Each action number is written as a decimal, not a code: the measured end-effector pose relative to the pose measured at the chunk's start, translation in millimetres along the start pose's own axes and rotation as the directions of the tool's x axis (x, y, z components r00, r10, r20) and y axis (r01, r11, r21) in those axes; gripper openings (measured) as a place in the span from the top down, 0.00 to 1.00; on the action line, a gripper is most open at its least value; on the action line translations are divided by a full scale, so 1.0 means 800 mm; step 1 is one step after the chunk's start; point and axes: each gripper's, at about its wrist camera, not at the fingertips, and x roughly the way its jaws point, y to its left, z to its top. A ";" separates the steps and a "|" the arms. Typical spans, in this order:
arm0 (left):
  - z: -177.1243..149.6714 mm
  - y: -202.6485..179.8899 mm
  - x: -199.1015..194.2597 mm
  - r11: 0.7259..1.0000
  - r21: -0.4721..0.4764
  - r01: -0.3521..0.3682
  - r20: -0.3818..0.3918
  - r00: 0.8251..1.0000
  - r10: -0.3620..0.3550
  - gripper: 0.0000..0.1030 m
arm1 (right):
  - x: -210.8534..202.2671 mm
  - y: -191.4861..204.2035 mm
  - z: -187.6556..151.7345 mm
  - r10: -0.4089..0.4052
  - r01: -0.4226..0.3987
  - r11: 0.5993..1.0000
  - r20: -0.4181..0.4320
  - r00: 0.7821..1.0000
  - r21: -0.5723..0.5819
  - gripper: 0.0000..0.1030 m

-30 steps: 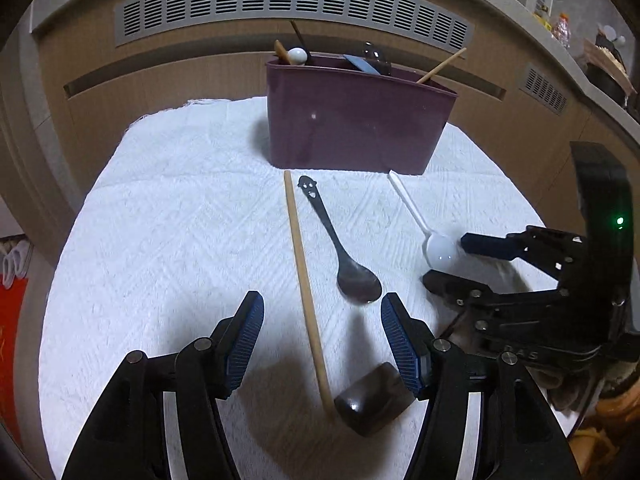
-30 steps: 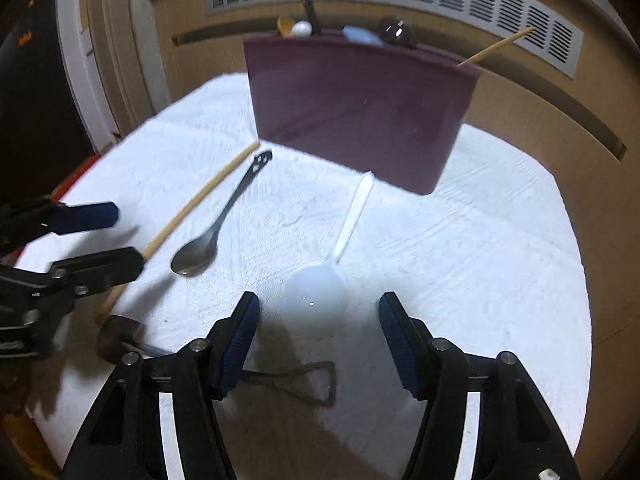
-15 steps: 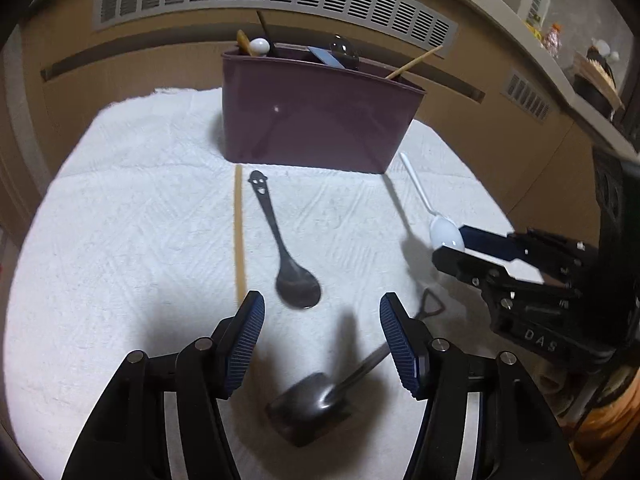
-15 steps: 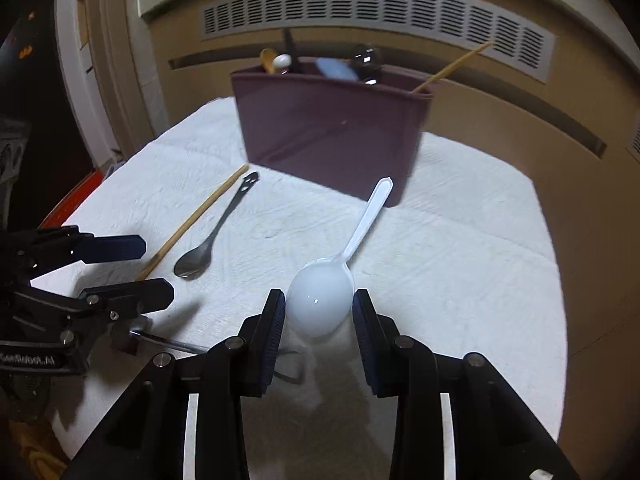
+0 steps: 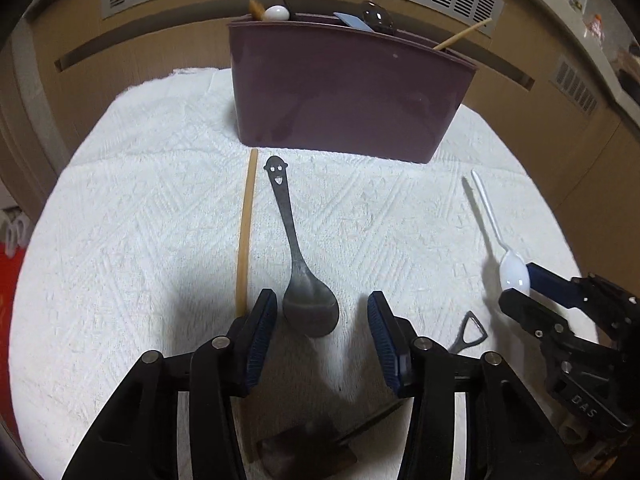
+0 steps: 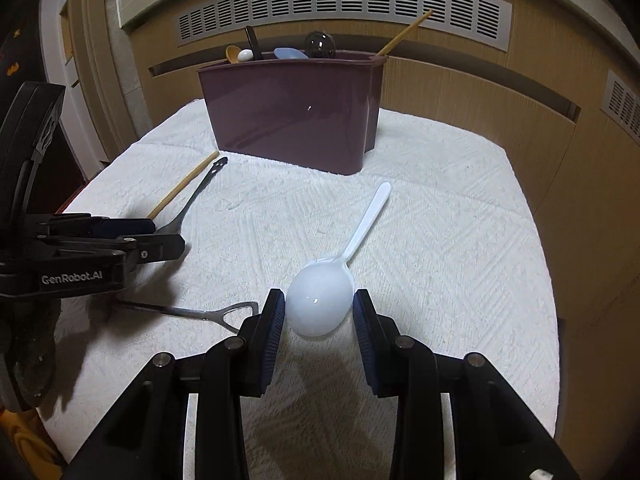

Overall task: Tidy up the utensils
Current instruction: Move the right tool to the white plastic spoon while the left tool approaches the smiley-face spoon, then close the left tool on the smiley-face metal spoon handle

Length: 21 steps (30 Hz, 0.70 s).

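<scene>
A purple utensil bin (image 5: 344,88) stands at the back of the white cloth and holds several utensils; it also shows in the right wrist view (image 6: 292,108). My right gripper (image 6: 319,312) is shut on the bowl of a white plastic spoon (image 6: 320,300), lifted slightly above the cloth. My left gripper (image 5: 322,324) is open, its fingers on either side of the bowl of a dark metal spoon (image 5: 304,292) with a smiley handle. A wooden stick (image 5: 246,236) lies just left of that spoon.
A dark ladle with a triangular loop handle (image 6: 236,312) lies near the cloth's front edge, its bowl under my left gripper (image 5: 304,452). Wooden cabinets with a vent grille (image 6: 340,8) stand behind the bin. The cloth's edges drop off left and right.
My right gripper closed on the white spoon's bowl and raised it. My left gripper moved forward from the ladle to straddle the metal spoon's bowl.
</scene>
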 end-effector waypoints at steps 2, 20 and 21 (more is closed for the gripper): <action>0.001 -0.001 0.003 0.999 0.007 -0.032 0.010 0.999 0.032 0.67 | 0.000 0.001 0.000 0.000 0.000 1.000 0.001 1.000 0.002 0.68; -0.016 -0.002 -0.117 0.999 0.049 0.019 0.259 0.965 -0.031 0.71 | -0.024 0.010 -0.009 -0.003 0.003 1.000 -0.009 1.000 0.005 0.68; -0.017 -0.003 -0.126 0.998 0.053 0.021 0.276 0.961 -0.034 0.71 | -0.025 0.011 -0.009 -0.002 0.002 1.000 -0.009 1.000 0.007 0.68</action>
